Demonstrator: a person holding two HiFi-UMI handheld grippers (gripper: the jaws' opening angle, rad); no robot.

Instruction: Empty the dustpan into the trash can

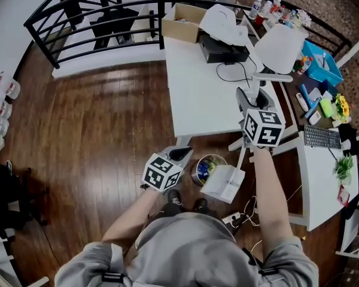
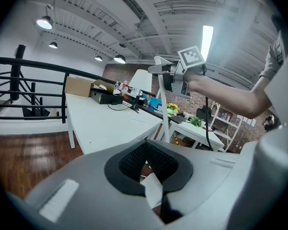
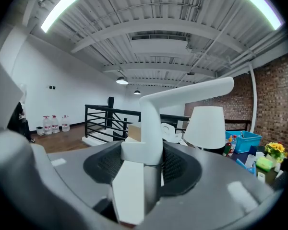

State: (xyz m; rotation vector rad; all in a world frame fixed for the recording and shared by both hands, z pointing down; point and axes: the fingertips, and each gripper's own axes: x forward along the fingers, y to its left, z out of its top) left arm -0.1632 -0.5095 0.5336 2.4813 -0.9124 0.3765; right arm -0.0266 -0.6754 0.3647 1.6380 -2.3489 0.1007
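Right gripper (image 3: 143,163): clenched on the dustpan handle (image 3: 151,123). The white post stands upright between the two black pads and bends sideways above them. In the head view this gripper sits over the near right corner of the white table (image 1: 197,94), with the post running down from it to the pan.

Left gripper (image 2: 145,169): jaws together, black pads (image 2: 129,164) meeting at the tips, nothing grasped. A bit of white shows below, through the gap behind the tips. It hangs low, just left of the trash can in the head view, apart from the rim.

Dustpan (image 1: 224,184): white, just off the table's near edge, right beside the trash can (image 1: 197,173), its left side at or over the rim. Cannot tell whether it touches the rim.

Trash can: round, metallic, on the wooden floor (image 1: 107,130) by the table's near edge, next to a table leg. Coloured scraps inside.

Table, far edge: cardboard box (image 1: 182,20) at the left corner, a black device (image 1: 224,51) beside it, and a white lamp shade (image 1: 281,46) at the right corner. A black cable (image 1: 233,73) loops along the right edge.

Further out: a second white desk at right with a keyboard (image 1: 321,137), and a black railing (image 1: 107,11) across the far side of the floor.
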